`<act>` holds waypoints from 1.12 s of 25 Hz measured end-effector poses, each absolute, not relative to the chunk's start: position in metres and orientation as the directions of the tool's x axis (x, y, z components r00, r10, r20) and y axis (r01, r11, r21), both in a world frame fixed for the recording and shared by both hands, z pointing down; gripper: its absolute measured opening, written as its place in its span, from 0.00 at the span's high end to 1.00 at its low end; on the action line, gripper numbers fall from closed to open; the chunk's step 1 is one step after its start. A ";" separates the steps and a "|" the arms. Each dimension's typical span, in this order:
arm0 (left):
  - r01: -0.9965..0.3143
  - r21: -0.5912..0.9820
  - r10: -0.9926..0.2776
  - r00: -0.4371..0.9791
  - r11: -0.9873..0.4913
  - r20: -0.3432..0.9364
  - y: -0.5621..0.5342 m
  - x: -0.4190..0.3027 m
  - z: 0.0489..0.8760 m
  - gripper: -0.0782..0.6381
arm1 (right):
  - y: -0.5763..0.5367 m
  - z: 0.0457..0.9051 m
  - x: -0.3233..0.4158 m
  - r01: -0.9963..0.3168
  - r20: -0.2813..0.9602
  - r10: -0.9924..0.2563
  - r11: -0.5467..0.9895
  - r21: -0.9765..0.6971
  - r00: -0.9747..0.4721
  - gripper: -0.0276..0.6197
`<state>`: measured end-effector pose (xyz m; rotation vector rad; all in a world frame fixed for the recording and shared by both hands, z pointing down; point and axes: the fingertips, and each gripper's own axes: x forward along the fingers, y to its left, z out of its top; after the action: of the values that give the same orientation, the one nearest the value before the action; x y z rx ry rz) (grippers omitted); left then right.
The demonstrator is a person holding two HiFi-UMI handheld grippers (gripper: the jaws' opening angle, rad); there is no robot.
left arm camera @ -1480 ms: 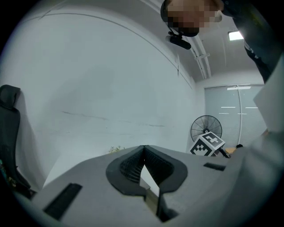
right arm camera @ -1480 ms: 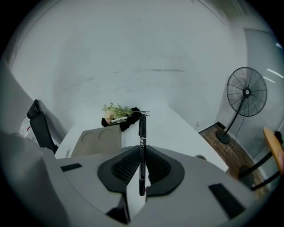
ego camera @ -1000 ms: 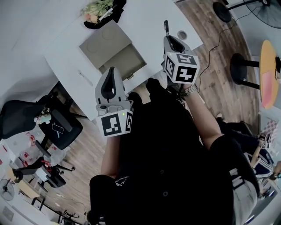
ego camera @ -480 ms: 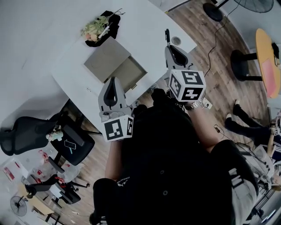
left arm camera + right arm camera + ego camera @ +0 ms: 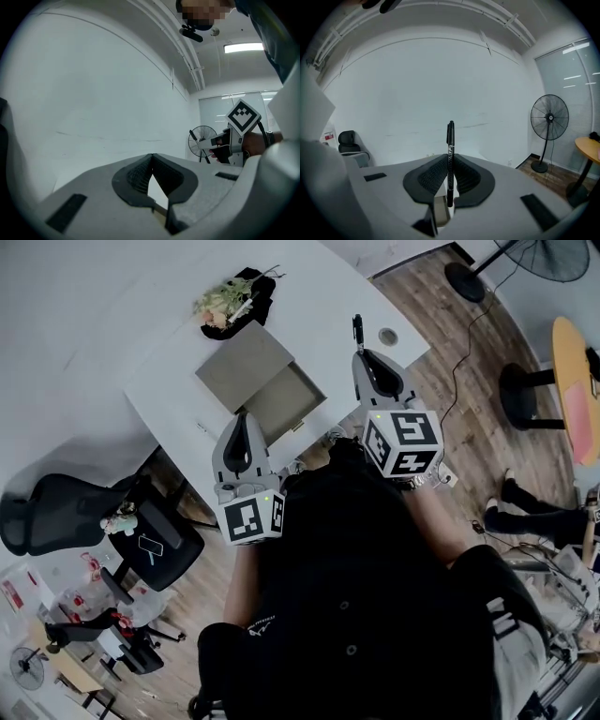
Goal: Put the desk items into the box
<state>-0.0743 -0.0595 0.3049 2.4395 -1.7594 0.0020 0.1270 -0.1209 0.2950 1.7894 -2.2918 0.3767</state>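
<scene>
Standing upright, the pen (image 5: pixel 450 157) is pinched low on its barrel by the jaws of the right gripper (image 5: pixel 364 357) — likely ready to drop into the open box (image 5: pixel 286 401) on the bench (image 5: pixel 309 306). The left gripper (image 5: pixel 242 425) hovers beside the box — jaws pressed together, empty, pointing forward.
</scene>
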 end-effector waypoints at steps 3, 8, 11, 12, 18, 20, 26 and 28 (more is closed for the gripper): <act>-0.955 0.100 -0.956 0.286 -0.279 0.066 -0.059 -0.084 0.302 0.88 | -0.123 0.296 0.117 -0.963 0.316 -0.910 0.261 -0.071 -0.269 0.90; -0.968 0.108 -0.971 0.233 -0.225 0.061 -0.060 -0.098 0.299 0.88 | -0.131 0.295 0.100 -0.946 0.318 -0.892 0.320 -0.058 -0.321 0.90; -0.974 0.100 -0.976 0.208 -0.202 0.057 -0.056 -0.102 0.298 0.88 | -0.132 0.295 0.089 -0.932 0.319 -0.878 0.359 -0.056 -0.358 0.90; -0.976 0.100 -0.978 0.200 -0.193 0.057 -0.055 -0.104 0.298 0.88 | -0.133 0.295 0.084 -0.926 0.318 -0.872 0.374 -0.056 -0.372 0.90; -0.988 0.105 -0.990 0.123 -0.115 0.064 -0.054 -0.114 0.298 0.88 | -0.142 0.293 0.053 -0.873 0.318 -0.820 0.485 -0.055 -0.476 0.90; -0.991 0.104 -0.993 0.095 -0.088 0.070 -0.054 -0.114 0.299 0.88 | -0.147 0.293 0.046 -0.853 0.322 -0.800 0.519 -0.054 -0.507 0.90; -0.995 0.104 -0.996 -0.003 0.013 0.089 -0.047 -0.119 0.301 0.88 | -0.159 0.296 0.027 -0.785 0.338 -0.728 0.617 -0.056 -0.596 0.90; -0.993 0.105 -0.995 -0.041 0.050 0.093 -0.046 -0.121 0.302 0.88 | -0.162 0.299 0.019 -0.754 0.346 -0.696 0.655 -0.054 -0.629 0.90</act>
<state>-0.1208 -0.0456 0.3021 2.0730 -2.1700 -0.0174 0.0188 -0.1618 0.2991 1.1616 -2.5793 0.2789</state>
